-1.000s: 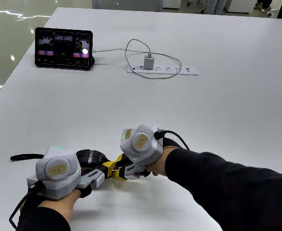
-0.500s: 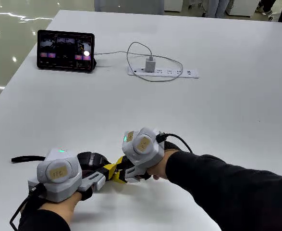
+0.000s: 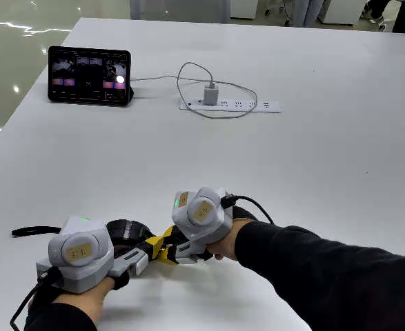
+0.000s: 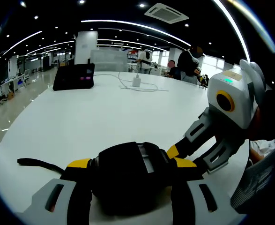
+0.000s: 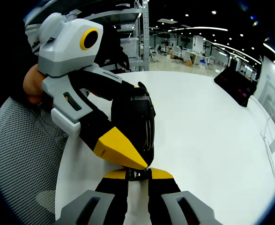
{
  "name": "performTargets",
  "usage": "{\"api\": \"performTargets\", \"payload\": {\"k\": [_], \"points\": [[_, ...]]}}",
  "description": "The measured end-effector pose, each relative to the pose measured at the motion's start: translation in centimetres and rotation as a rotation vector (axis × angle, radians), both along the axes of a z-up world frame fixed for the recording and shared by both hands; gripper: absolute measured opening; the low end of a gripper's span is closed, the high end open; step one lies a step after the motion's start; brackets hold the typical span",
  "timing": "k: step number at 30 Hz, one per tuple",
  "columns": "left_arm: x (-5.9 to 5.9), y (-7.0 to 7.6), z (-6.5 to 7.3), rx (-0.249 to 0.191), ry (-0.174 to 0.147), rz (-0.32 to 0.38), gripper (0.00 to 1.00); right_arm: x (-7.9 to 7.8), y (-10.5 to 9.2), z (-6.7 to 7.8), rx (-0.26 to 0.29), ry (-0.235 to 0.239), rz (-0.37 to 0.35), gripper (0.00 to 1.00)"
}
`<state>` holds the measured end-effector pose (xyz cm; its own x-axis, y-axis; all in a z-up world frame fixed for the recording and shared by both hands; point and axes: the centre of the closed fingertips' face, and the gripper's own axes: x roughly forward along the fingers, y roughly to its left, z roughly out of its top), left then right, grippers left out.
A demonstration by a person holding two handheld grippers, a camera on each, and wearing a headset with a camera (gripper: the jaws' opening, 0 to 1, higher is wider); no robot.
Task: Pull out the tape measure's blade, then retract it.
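Black tape measure (image 3: 127, 231) clamped by the left gripper (image 4: 131, 165); the right gripper (image 5: 137, 175) pinches, apparently, the blade tip (image 5: 136, 174). Pull straight and level, left gripper firm.

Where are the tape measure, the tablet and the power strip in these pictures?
tape measure (image 4: 128, 176): left gripper view, the middle of its black case.
tablet (image 3: 90, 74): head view, the middle of its screen.
power strip (image 3: 257, 105): head view, its white top face.
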<state>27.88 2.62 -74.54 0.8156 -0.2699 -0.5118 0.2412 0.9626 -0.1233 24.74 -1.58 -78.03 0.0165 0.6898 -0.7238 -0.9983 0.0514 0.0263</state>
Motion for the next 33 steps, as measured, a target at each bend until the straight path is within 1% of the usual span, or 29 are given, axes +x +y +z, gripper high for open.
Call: {"api": "performTargets", "payload": {"k": [1,3,5,7,10,12,14,18,20,21,23,24,26,28,30,32,33], "points": [[0.0,0.0,0.1,0.009,-0.008,-0.004,0.64,0.3,0.0,0.1,-0.002,-0.035,0.008,0.15],[-0.1,-0.1,0.3,0.027,-0.016,-0.013,0.64,0.2,-0.1,0.2,-0.003,-0.028,-0.002,0.16],[0.0,-0.1,0.2,0.026,-0.015,-0.013,0.64,0.2,-0.1,0.2,-0.001,-0.027,-0.007,0.15],[-0.1,-0.1,0.2,0.02,-0.01,-0.01,0.64,0.0,-0.2,0.3,0.005,-0.023,-0.017,0.15],[-0.1,-0.1,0.1,0.005,0.004,-0.004,0.64,0.0,-0.5,0.2,0.001,-0.024,-0.028,0.16],[-0.2,-0.1,0.1,0.001,0.007,-0.004,0.64,0.0,-0.8,0.2,0.0,-0.027,-0.038,0.16],[-0.2,-0.2,0.2,-0.014,0.011,-0.003,0.65,0.1,-1.1,0.3,0.004,-0.023,-0.054,0.17],[-0.3,-0.4,0.2,-0.024,0.013,-0.012,0.7,0.2,-1.8,0.5,0.01,-0.024,-0.074,0.18],[-0.3,-0.6,0.3,-0.029,0.008,-0.016,0.72,0.2,-2.4,0.6,0.011,-0.023,-0.089,0.18],[-0.2,-0.6,0.5,-0.034,0.0,-0.013,0.74,0.2,-2.7,0.7,0.014,-0.023,-0.095,0.19],[0.3,-0.7,1.4,-0.069,-0.042,0.003,0.83,0.2,-3.3,0.7,0.015,-0.023,-0.108,0.19],[0.2,-0.7,1.3,-0.064,-0.039,0.004,0.87,0.2,-3.6,0.7,0.016,-0.023,-0.113,0.19],[0.2,-0.8,1.2,-0.073,-0.03,0.004,0.88,0.2,-4.2,0.7,0.021,-0.018,-0.129,0.19],[0.2,-0.9,1.3,-0.074,-0.034,0.002,0.9,0.1,-4.8,0.8,0.028,-0.01,-0.149,0.2],[0.2,-1.0,1.2,-0.072,-0.035,-0.002,0.93,0.0,-5.3,0.9,0.03,-0.015,-0.152,0.2],[0.2,-1.2,0.9,-0.073,-0.018,-0.006,0.99,0.0,-5.9,1.0,0.035,-0.015,-0.162,0.21],[0.1,-1.3,0.6,-0.067,-0.011,-0.014,0.99,0.0,-6.3,1.0,0.034,-0.014,-0.171,0.21]]}}
